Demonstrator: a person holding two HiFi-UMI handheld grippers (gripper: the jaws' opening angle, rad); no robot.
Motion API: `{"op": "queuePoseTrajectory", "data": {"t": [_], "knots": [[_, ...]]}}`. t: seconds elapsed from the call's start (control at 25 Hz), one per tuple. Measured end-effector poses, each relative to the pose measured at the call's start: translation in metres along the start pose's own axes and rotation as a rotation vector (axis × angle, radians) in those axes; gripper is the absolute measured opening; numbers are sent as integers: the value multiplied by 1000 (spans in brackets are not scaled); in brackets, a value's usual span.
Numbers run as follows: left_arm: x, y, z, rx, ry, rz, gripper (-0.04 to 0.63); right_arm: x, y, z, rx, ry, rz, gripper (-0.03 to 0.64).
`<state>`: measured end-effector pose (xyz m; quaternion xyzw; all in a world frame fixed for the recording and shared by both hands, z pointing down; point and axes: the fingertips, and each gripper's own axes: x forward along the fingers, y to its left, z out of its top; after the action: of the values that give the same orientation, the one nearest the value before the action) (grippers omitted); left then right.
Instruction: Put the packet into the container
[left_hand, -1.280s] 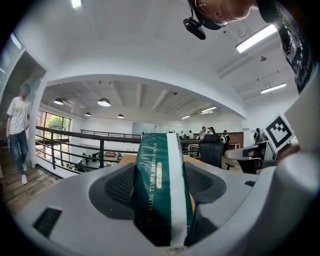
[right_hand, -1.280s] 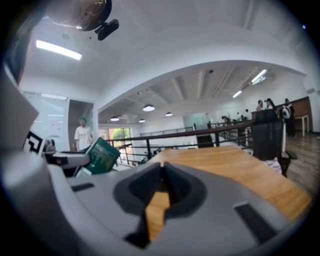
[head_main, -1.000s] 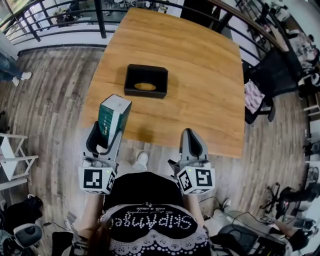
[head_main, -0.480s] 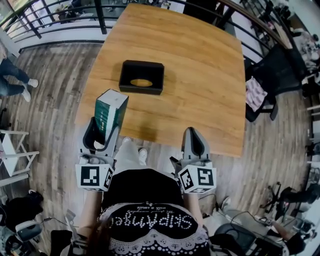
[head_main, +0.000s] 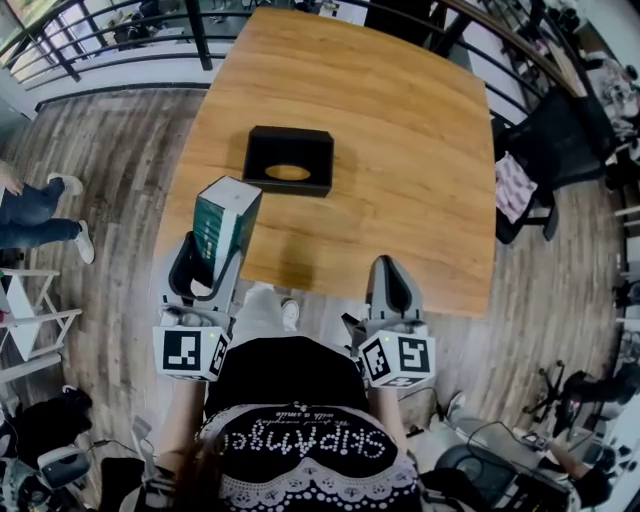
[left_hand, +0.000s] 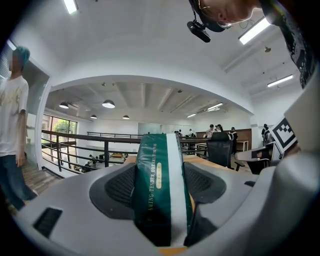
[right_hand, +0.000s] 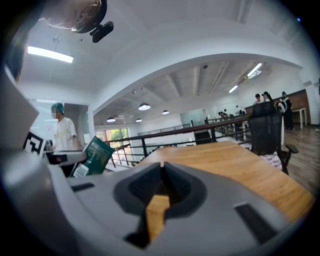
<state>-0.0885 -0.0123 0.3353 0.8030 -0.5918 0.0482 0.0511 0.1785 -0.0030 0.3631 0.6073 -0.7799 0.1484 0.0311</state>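
Item: green packet (head_main: 226, 222), which stood upright, clamped in the left gripper (head_main: 212, 262) at the table's (head_main: 400, 140) near edge, well short of the black container (head_main: 289, 160). The right gripper (head_main: 389, 278) was closed and empty. Advised: carry forward, lower between the walls, then release.

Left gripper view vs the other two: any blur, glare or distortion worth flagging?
Left gripper view: heavy fisheye, dark vignetted corners, bright ceiling strips; the packet is sharp, print readable. Right gripper view: same fisheye, softer overall, the table slightly blurred. Head view: railings bow at the edges; light even, no hard glare on the table; container crisp.
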Motion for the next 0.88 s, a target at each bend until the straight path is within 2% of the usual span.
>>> {"op": "queuePoseTrajectory", "data": {"t": [0.28, 0.52, 0.88], "knots": [[32, 31, 4, -6, 15, -27, 331, 37, 14, 13, -1, 6, -17, 41], [70, 54, 10, -8, 13, -83, 330, 74, 25, 24, -5, 8, -43, 41], [108, 66, 8, -22, 30, -158, 330, 98, 19, 23, 9, 24, -123, 41]]}}
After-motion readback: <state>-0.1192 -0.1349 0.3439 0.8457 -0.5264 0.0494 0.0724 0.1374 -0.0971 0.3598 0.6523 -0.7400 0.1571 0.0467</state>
